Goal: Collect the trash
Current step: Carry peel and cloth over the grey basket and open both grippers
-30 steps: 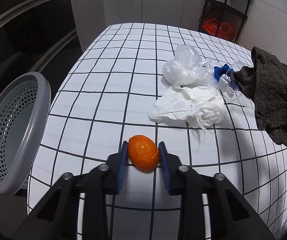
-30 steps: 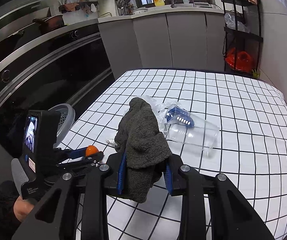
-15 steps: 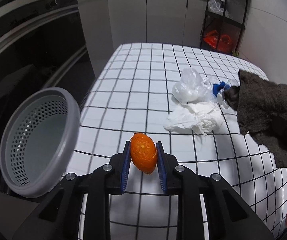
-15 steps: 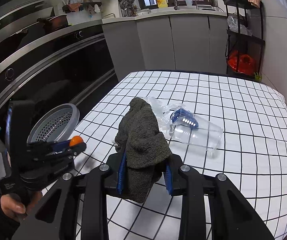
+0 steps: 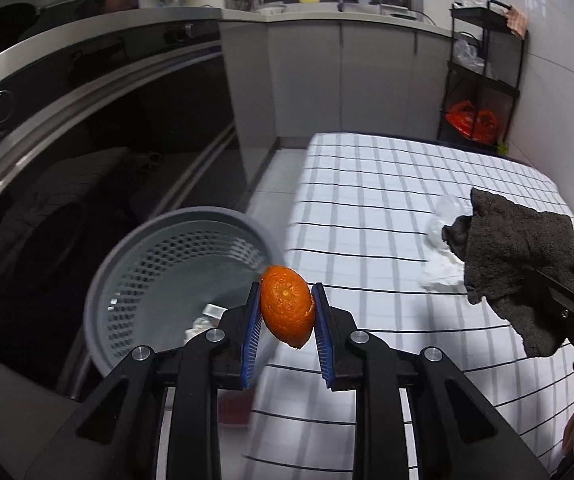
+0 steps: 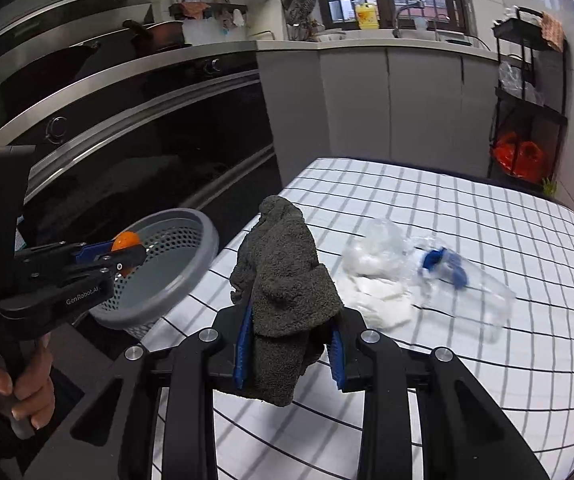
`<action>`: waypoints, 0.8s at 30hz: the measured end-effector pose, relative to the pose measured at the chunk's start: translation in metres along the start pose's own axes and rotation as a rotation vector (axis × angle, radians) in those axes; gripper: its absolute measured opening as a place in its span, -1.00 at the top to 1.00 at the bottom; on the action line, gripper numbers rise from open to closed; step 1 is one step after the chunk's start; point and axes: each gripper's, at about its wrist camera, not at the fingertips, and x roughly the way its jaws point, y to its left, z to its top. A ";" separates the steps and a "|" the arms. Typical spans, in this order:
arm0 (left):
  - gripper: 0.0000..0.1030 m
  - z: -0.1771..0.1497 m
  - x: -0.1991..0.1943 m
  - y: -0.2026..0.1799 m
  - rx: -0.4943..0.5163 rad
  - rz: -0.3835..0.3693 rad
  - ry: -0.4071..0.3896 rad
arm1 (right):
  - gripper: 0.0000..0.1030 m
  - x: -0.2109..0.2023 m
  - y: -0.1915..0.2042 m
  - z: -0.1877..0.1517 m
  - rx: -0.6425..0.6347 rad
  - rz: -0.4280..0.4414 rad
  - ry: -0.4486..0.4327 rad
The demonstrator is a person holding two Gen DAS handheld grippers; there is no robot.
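Hanging beside the table edge on the left, a grey basket for easy dropping of trash. Gripping a dark cloth, the right gripper, probably for wiping. Clamped on an orange peel, dimpled and bright, the left gripper, near the basket rim.

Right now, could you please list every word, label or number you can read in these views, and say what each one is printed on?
"GenRobot.AI": white print on the side of the left gripper, seen from the right wrist view.
"Data Acquisition System": small white print on that gripper's handle, barely legible.
The yellow bottle on the windowsill carries a label, too small to read.
Nothing else is readable.
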 end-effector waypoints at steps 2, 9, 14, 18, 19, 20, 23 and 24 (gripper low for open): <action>0.52 0.001 0.001 0.021 -0.019 0.032 -0.008 | 0.42 0.008 0.015 0.006 -0.006 0.022 -0.003; 0.52 0.003 0.018 0.084 -0.091 0.098 0.019 | 0.42 0.043 0.065 0.029 -0.049 0.085 0.018; 0.52 0.003 0.034 0.113 -0.147 0.100 0.042 | 0.41 0.076 0.091 0.043 -0.075 0.118 0.052; 0.52 -0.001 0.047 0.126 -0.169 0.091 0.070 | 0.42 0.098 0.107 0.049 -0.095 0.140 0.079; 0.52 -0.002 0.051 0.129 -0.174 0.088 0.079 | 0.42 0.104 0.112 0.050 -0.099 0.147 0.086; 0.52 -0.002 0.052 0.130 -0.176 0.087 0.084 | 0.42 0.108 0.115 0.050 -0.102 0.152 0.091; 0.52 -0.002 0.056 0.137 -0.188 0.085 0.089 | 0.41 0.122 0.125 0.053 -0.115 0.168 0.107; 0.52 -0.002 0.058 0.139 -0.191 0.087 0.091 | 0.42 0.125 0.127 0.054 -0.119 0.172 0.111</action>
